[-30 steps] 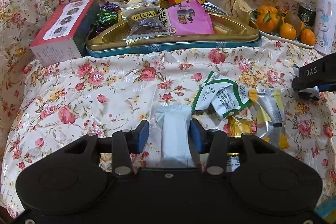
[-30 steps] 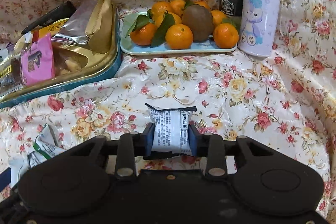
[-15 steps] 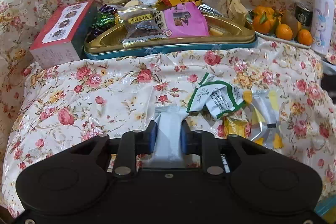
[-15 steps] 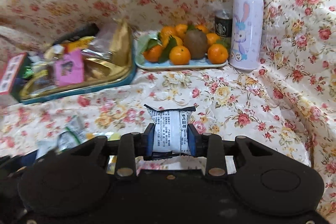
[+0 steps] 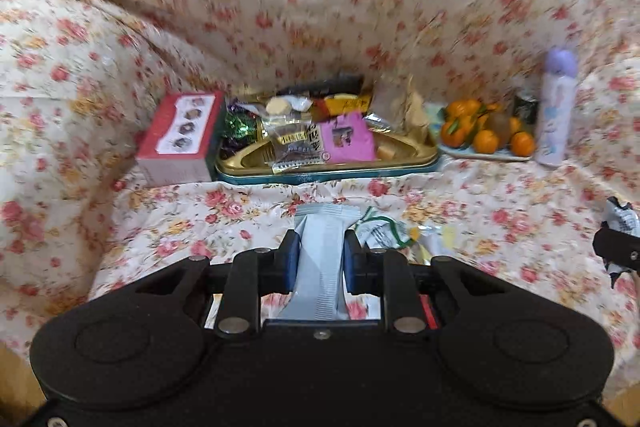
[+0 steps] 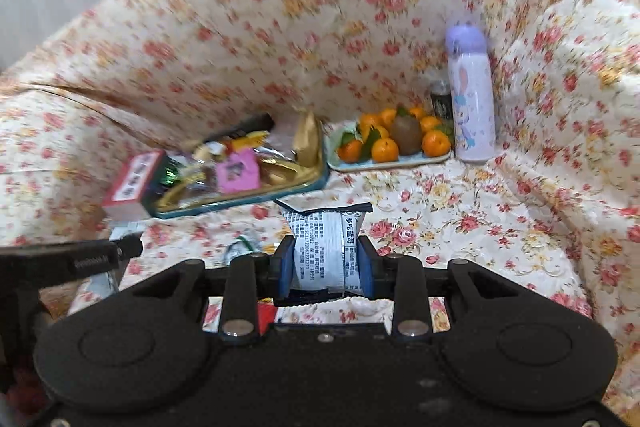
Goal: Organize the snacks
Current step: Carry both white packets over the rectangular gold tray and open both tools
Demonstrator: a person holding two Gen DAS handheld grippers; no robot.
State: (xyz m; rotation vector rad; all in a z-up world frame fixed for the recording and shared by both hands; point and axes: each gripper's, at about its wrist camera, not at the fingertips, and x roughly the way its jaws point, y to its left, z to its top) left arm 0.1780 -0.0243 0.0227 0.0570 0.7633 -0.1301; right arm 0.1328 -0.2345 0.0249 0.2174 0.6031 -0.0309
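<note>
Red box (image 5: 178, 137) is seen far left, touching the gold snack tin (image 5: 328, 169). Left gripper (image 5: 319, 263) is clenched on a pale grey packet (image 5: 320, 259), held above the floral cloth (image 5: 240, 211). Right gripper (image 6: 325, 265) is clamped on a white printed packet (image 6: 324, 247). Fruit tray (image 6: 390, 163) and purple bottle (image 6: 472, 99) are seen far right.

Small black print on white snack packet (image 6: 326, 247), illegible, blurred Chinese chars on clear packet (image 5: 296, 143)
</note>
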